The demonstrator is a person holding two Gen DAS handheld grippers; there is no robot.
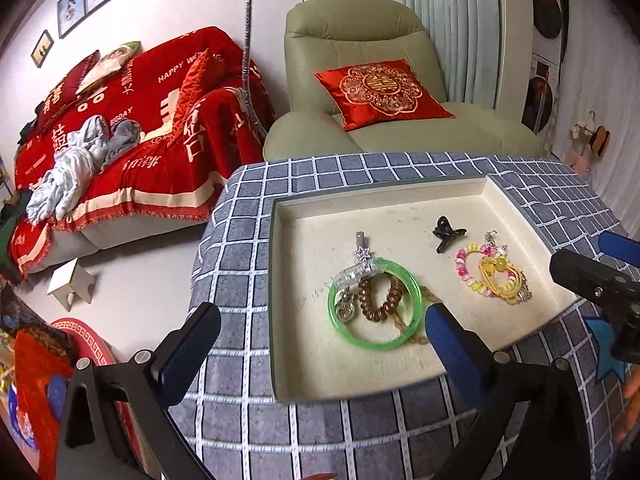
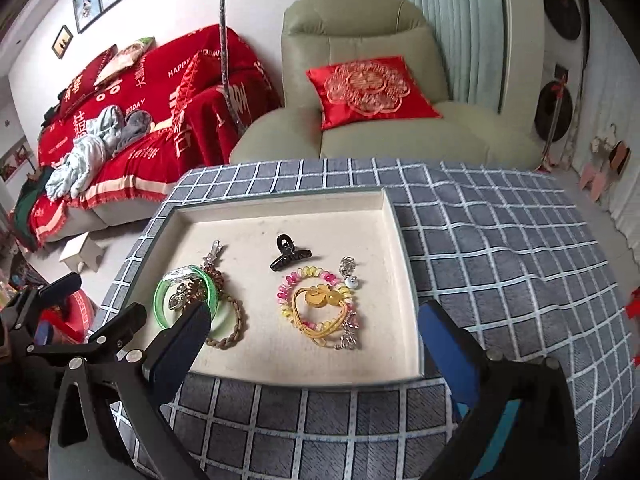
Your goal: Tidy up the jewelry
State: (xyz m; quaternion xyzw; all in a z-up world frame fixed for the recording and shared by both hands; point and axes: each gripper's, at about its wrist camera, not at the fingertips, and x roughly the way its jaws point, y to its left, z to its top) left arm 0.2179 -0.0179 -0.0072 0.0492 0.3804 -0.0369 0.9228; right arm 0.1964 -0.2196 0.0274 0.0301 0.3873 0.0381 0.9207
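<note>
A cream tray (image 1: 320,376) (image 2: 404,240) sits on the checked tablecloth and holds the jewelry. At its left lies a green bangle (image 1: 374,344) (image 2: 162,300) with a brown spiral hair tie (image 1: 380,300), a silver star clip (image 1: 362,250) and a braided brown band (image 2: 236,320). At its right lie a black claw clip (image 1: 446,232) (image 2: 290,254) and a pink-yellow bracelet with yellow cords (image 1: 492,276) (image 2: 320,300). My left gripper (image 1: 320,344) is open above the tray's near left. My right gripper (image 2: 314,340) is open above the tray's near edge; it also shows in the left wrist view (image 1: 592,276).
The grey-blue checked tablecloth (image 2: 500,260) covers the table, which ends close behind the tray. Beyond it stand a green armchair (image 1: 360,40) with a red cushion and a sofa with a red blanket (image 1: 120,120). A small white stool (image 1: 70,284) stands on the floor at left.
</note>
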